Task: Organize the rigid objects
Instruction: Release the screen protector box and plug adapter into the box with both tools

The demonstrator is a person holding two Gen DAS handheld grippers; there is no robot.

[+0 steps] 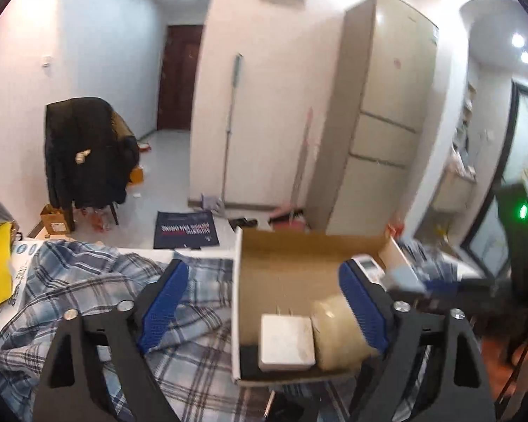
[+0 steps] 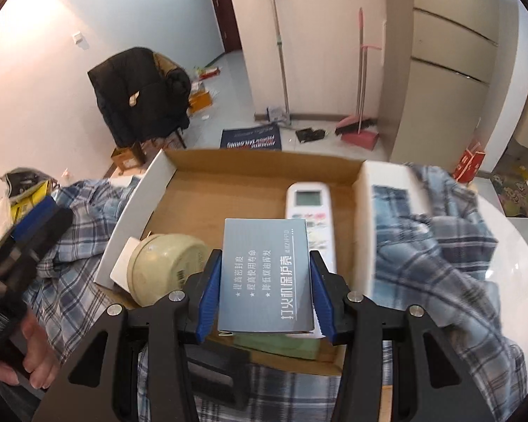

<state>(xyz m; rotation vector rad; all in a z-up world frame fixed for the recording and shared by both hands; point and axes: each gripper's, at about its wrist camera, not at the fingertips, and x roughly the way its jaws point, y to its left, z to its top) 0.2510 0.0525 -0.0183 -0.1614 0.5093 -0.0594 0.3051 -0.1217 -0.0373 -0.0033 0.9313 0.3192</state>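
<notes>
Your right gripper (image 2: 265,293) points steeply down over the cardboard box (image 2: 250,165) at the centre of its view, its blue pads clamped on both long edges of a grey-blue packet (image 2: 265,274) printed with white characters. The packet hangs above the box floor, partly covering a white remote control (image 2: 309,200) that lies lengthwise toward the box's right wall. At lower left in the box a cream bowl (image 2: 165,263) rests tipped on its side, and a green flat item (image 2: 278,346) shows just under the packet.

Your left gripper (image 1: 264,299) tilts gently down, its jaws spread wide with nothing between the pads; the right-hand finger (image 1: 360,302) overlaps the bowl (image 1: 334,334) in the picture, but you cannot tell whether it touches. A white charger block (image 1: 287,341) sits touching the bowl's left side.

A blue plaid cloth (image 1: 88,281) is bunched against the box's left wall and draped over its right wall. In the upper right stands a beige refrigerator (image 1: 387,112); at middle left, a chair draped with a black jacket (image 1: 84,151).
</notes>
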